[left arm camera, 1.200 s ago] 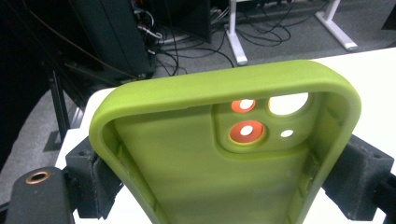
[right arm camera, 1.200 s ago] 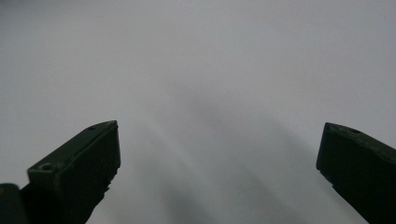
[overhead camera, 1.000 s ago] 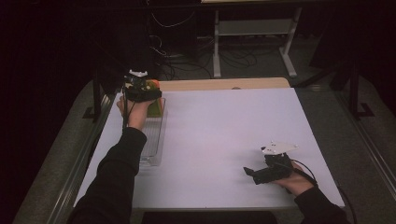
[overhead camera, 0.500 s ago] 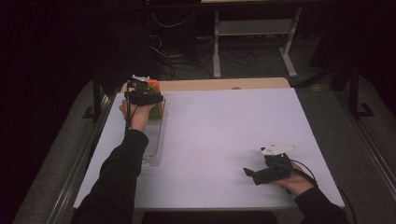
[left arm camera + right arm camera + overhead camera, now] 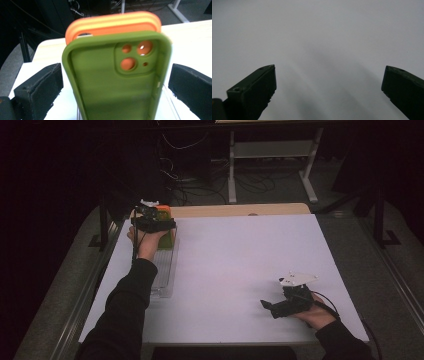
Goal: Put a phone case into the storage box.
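A green phone case stands upright in a clear rack at the table's far left, open side toward my left gripper's camera. Behind it stand orange cases; an orange case and the green one also show from above. My left gripper straddles the green case. Its jaws have just been opening, and the pads now stand beside the case's edges without pressing. From above, the left gripper is at the rack's far end. My right gripper rests open near the front right, nothing between its fingers.
The white table has a wooden strip along its far edge. Beyond it are a dark floor, cables and a metal stand. A dark frame post stands left of the rack.
My left hand has drifted slightly back toward the near side at the rack's far end. The right hand and its gripper have stayed put.
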### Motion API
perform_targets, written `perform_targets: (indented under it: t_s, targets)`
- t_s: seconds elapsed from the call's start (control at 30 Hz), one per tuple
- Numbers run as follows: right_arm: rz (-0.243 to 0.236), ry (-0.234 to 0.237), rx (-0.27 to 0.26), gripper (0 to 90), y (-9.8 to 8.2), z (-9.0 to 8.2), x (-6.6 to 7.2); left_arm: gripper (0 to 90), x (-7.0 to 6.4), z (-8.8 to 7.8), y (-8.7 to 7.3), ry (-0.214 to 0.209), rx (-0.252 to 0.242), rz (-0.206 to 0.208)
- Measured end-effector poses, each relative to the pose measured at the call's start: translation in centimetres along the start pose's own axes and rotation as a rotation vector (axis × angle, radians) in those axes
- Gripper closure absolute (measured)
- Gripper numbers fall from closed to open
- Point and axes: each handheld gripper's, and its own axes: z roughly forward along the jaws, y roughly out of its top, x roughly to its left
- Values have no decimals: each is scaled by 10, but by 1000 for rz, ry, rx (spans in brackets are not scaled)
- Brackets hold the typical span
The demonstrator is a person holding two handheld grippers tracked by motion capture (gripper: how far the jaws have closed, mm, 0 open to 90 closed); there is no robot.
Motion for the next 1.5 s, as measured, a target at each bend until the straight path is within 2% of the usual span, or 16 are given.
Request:
perform_targets:
  t_s: [0.1, 0.13, 0.23, 0.37, 0.6, 0.7, 0.83, 1.0, 1.2, 1.23, 1.27, 1.3, 1.37, 1.43, 1.5]
  targets:
    - [-4, 0, 0, 0, 0, 0, 0, 0, 2, -4, 2, -6, -12, 2]
    - [-9, -1, -2, 0, 0, 0, 0, 0, 2, -6, 2, -10, -12, -10]
    - [-10, 1, -1, 0, 0, 0, 0, 0, 3, -13, 3, -33, -4, 6]
    - [-13, 2, 4, 0, 0, 0, 1, 0, 5, -23, 4, -104, 6, 1]
    - [-13, 1, -5, 0, 1, 0, 0, 0, 2, -44, -1, -191, 4, 50]
    - [-7, 5, 4, 0, 1, 0, 1, 0, 1, -52, -3, -246, -6, 41]
    - [-5, 4, -6, 0, 1, 0, 1, 0, -3, -62, -6, -305, -14, 61]
    - [-9, 5, -8, 0, 1, 0, 0, 0, -10, -76, -11, -384, -22, 110]
    - [1, 14, -13, 0, 3, -3, 0, 0, -15, -92, -21, -488, -33, 150]
    - [-1, 12, -17, 0, 3, -3, 0, 0, -16, -93, -23, -495, -32, 151]
    - [-5, 12, -18, 0, 3, -3, 0, 0, -16, -95, -25, -503, -26, 180]
    - [-10, 14, -19, 0, 3, -3, 0, 0, -18, -98, -27, -517, -20, 182]
    - [-11, 18, -13, 0, 3, -4, 1, 0, -17, -101, -31, -532, -11, 227]
    - [-12, 23, -15, 0, 4, -4, 1, 0, -18, -106, -36, -553, -11, 241]
    - [-9, 26, -22, 0, 5, -5, 1, 0, -18, -110, -41, -559, -7, 281]
